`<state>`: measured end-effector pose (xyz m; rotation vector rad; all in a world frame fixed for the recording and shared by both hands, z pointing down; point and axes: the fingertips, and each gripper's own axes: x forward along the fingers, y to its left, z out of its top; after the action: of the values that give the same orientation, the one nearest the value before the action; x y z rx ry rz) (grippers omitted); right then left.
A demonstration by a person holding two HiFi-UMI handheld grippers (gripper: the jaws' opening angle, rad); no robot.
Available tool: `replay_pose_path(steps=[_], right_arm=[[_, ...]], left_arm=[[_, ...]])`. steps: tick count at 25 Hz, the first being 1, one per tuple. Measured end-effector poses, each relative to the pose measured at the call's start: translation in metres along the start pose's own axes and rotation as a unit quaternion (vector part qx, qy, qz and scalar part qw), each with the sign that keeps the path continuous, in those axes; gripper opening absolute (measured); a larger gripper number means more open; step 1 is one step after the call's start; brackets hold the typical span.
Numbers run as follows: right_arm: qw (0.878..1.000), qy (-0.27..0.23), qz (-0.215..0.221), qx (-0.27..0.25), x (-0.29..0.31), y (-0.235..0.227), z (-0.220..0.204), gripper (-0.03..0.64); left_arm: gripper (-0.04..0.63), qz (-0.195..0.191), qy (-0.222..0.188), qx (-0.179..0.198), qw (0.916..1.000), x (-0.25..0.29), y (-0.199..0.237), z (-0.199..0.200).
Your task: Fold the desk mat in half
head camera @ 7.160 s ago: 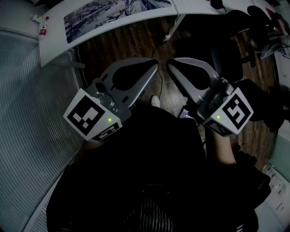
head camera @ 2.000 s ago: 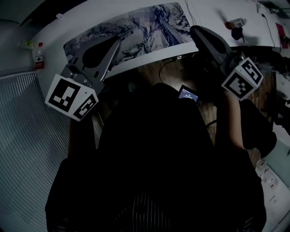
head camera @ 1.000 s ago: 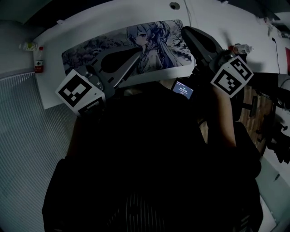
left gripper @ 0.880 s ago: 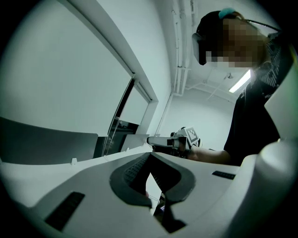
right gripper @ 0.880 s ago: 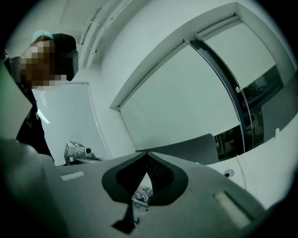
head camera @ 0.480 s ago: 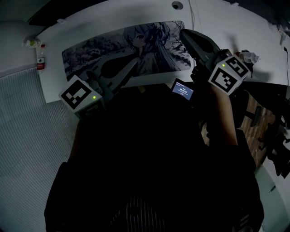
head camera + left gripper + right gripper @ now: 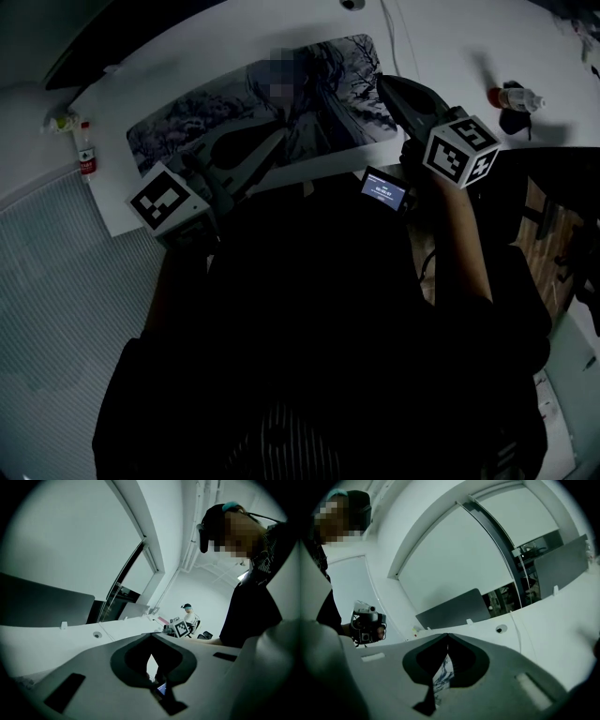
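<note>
White curved desk [image 7: 441, 37], dim light. A ribbed grey surface is on the person's left and wood floor on the right. The desk mat [image 7: 328, 98], printed with a snowy illustration, lies flat and fully unfolded along the near edge of the desk. No crease, no lifted corner.

Around the mat:
- Off its left end stands a small bottle [image 7: 86, 157] with a red label.
- Well beyond its right end is a second bottle [image 7: 514, 97], beside a dark object [image 7: 516, 122].
- A cable [image 7: 392, 33] runs away past its far right corner.

Change: a few seconds ago both grippers hung in front of the body, over the floor. They have since come across to the mat and, over the last second, lowered toward it. Now the left gripper [image 7: 279, 138] sits over the mat's near edge, roughly mid-length. The right gripper [image 7: 382, 82] sits at the mat's right end, over the short edge.

Jaws: the left gripper is closed, tips meeting, with nothing between them. The right gripper is also closed and empty. The mat's print shows through the window below its tips but is not pinched.

Contact: no view shows whether either tip touches the mat.

Judgement: the approach is ending and the fold has not begun. Both grippers arrive closed, so they would have to open before pinching an edge, or else a closed tip could slide under to lift it. The right end looks the likelier start, to be carried over toward the left end.

Risk: the mat looks thin and lies flush on the desk, so its edge may be hard to catch.
</note>
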<state>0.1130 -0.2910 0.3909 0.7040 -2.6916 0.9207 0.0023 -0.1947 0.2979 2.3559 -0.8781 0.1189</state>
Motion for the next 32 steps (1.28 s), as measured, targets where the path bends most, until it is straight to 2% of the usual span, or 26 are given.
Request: replay_pose_path(steps=[4,8,11,16,24,29,32], right_arm=[[0.997,0.002,-0.063,0.032,-0.01,-0.04,-0.022,0.005],[0.99,0.038,-0.127,0.045,-0.023,-0.078,-0.066,0.007],[0.984,0.062,-0.152,0.064,-0.031,-0.099,-0.104,0.016],[0.975,0.105,-0.176,0.089,-0.02,-0.142,-0.148,0.057],[0.96,0.194,-0.188,0.074,-0.008,-0.146,-0.214,0.191],[0.95,0.254,-0.18,0.021,0.006,-0.149,-0.233,0.254],[0.937,0.294,-0.186,-0.016,0.01,-0.15,-0.247,0.281]], left_arm=[[0.008,-0.021,0.008,-0.026,0.9994,0.015,0.02,0.002],[0.008,-0.035,0.018,-0.03,0.9988,0.013,0.027,-0.003],[0.008,-0.039,0.033,-0.031,0.9982,0.01,0.027,-0.012],[0.008,-0.035,0.05,-0.047,0.997,0.013,0.038,-0.018],[0.008,-0.027,0.051,-0.041,0.9975,0.009,0.033,-0.02],[0.008,-0.015,0.074,-0.032,0.9966,0.01,0.036,-0.026],[0.008,-0.012,0.08,-0.023,0.9965,0.01,0.033,-0.026]])
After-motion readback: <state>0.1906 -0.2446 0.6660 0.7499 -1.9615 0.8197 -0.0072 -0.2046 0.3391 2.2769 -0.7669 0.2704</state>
